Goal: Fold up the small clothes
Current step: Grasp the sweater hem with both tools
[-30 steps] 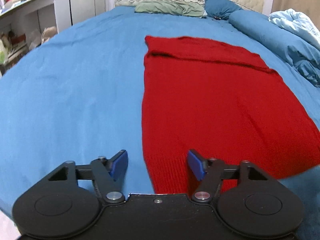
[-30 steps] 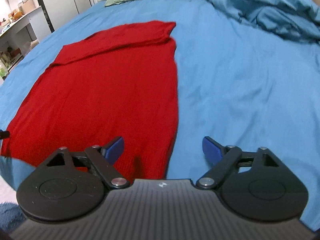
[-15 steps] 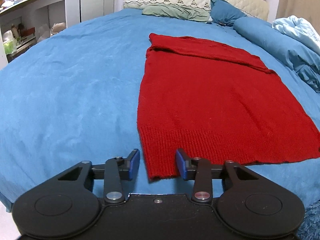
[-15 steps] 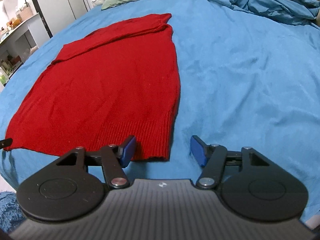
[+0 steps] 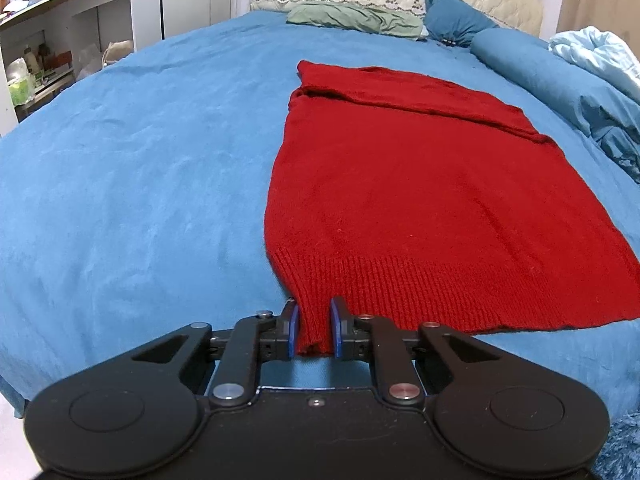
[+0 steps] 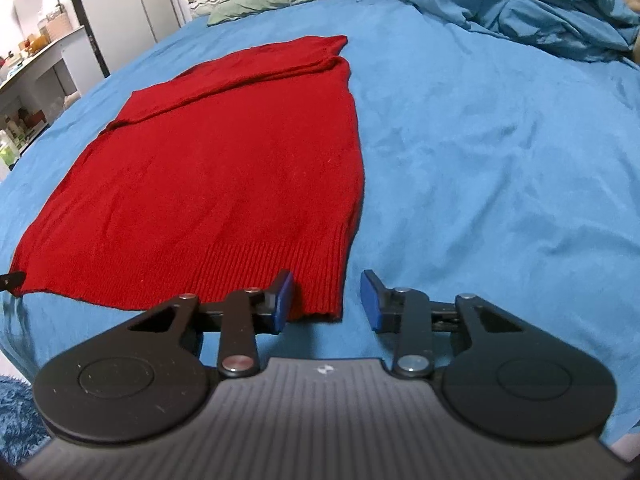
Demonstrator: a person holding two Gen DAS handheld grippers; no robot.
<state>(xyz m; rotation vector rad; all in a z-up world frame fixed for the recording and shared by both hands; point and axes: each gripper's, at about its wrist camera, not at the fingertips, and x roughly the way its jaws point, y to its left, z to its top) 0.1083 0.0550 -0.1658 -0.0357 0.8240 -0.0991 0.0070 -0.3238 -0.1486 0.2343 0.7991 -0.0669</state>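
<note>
Nearest us, our left tool (image 5: 313, 330) is closed down on the left corner of the red sweater's (image 5: 420, 200) ribbed hem, the knit bunched between its blue pads, so that this corner can be lifted for a fold. Our right tool (image 6: 326, 300) stands wide apart and holds nothing: its left pad rests over the hem at the sweater's right corner while the other pad sits on the blue bed (image 6: 500, 160) just beside the sweater's edge, straddling the corner we judge it means to pinch. Beyond the hem the sweater lies flat, its sleeves folded across the far end. Past the sweater lie a green pillow (image 5: 352, 18) and a rumpled blue duvet (image 6: 520, 0).
</note>
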